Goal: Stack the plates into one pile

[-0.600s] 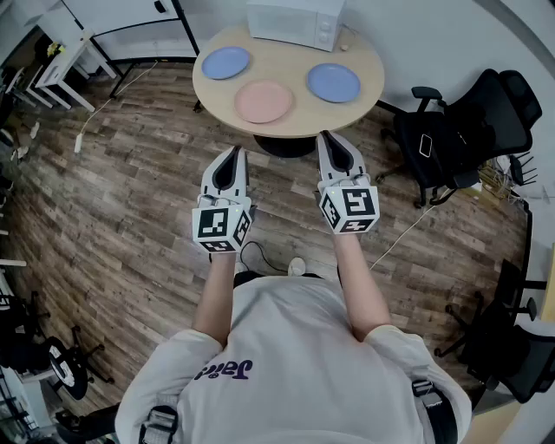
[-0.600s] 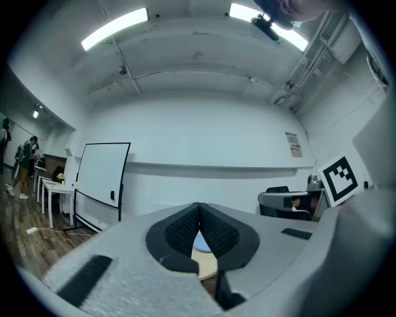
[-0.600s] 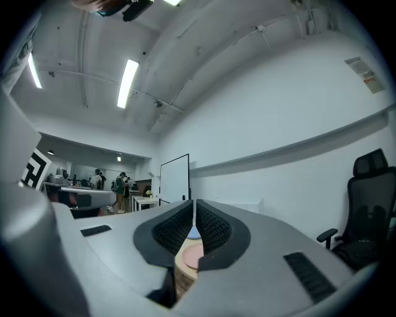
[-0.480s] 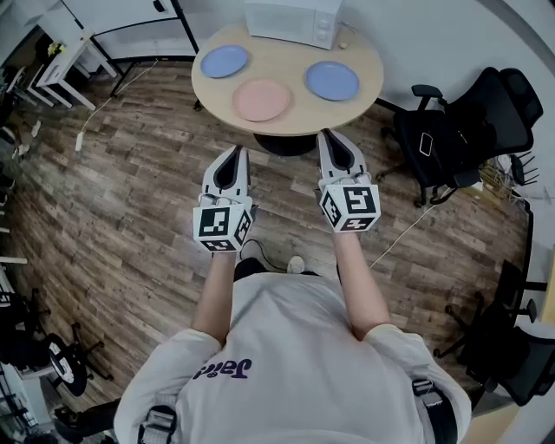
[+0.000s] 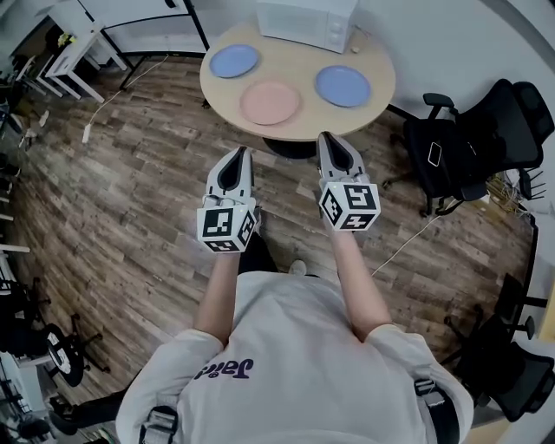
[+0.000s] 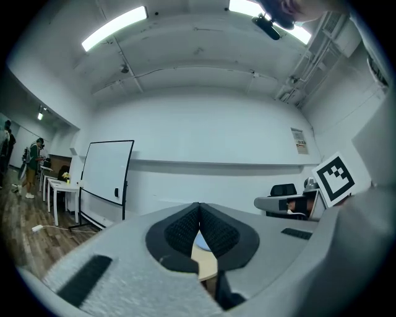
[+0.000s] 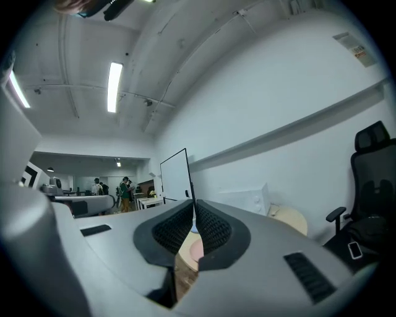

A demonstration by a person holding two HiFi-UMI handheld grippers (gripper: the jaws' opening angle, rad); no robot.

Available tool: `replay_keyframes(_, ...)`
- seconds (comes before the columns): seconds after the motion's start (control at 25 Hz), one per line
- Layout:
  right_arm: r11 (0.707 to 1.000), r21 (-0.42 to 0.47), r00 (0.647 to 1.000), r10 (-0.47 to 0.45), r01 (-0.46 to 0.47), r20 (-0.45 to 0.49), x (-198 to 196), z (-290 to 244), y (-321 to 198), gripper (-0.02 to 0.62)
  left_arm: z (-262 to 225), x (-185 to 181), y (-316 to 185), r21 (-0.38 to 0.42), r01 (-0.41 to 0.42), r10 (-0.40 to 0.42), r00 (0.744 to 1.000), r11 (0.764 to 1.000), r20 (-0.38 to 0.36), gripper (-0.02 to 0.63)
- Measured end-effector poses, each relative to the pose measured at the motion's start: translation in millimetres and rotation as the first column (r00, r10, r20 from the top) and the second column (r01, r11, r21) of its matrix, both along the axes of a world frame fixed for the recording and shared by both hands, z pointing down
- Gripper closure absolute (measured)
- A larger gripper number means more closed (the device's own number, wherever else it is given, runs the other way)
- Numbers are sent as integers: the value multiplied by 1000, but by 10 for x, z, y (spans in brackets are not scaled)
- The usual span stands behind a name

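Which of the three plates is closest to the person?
The pink plate: the only one not blue, lying nearer the person than the left blue plate and the right blue plate.

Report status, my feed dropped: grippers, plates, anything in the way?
Both shut, empty: left gripper, right gripper, short of the table. Unstacked, apart: blue plate, pink plate, second blue plate. Behind them a microwave, not in the way.

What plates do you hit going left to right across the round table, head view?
left blue plate → pink plate → right blue plate. The microwave at the back spans the middle, so it is left out.
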State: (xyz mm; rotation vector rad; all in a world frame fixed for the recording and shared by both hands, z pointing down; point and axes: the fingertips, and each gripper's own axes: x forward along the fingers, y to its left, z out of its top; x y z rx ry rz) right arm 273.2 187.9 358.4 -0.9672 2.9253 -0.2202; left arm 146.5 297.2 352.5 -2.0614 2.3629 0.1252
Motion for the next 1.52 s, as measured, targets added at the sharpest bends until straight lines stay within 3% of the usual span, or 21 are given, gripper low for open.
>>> replay_keyframes(0.44, 998, 41, 999, -52, 52, 4, -871, 130, -532, 569, 218, -784, -706, -10, 4, -4, 1000, 1000, -10, 591)
replay_keyframes(0.76, 997, 36, 998, -66, 66, -14, -2090, 124, -1438, 569, 179, -2067, -1596, -18, 28, -28, 1000, 999, 12, 591)
replay_keyframes(0.96, 998, 36, 998, -50, 51, -42, -2867, 81, -1940, 569, 155, -3015, -2123, -4, 26, -26, 997, 1000, -69, 591)
replay_keyframes(1.2, 999, 16, 994, -38, 40, -104, -3618, 218, -2524, 569, 275, -3725, -2784, -18, -24, 22, 994, 1000, -103, 591)
replay_keyframes(1.36, 1000, -5, 989, -29, 29, -148, -4003, 353, -2929, 569, 416, -4043, -3191, -54, -59, 52, 991, 997, -121, 591)
replay_keyframes(1.52, 998, -48, 973, -46, 36, -227, -4339, 656, -3291, 569, 798, -4457, -3497, -182, -35, -2, 979, 983, -202, 591)
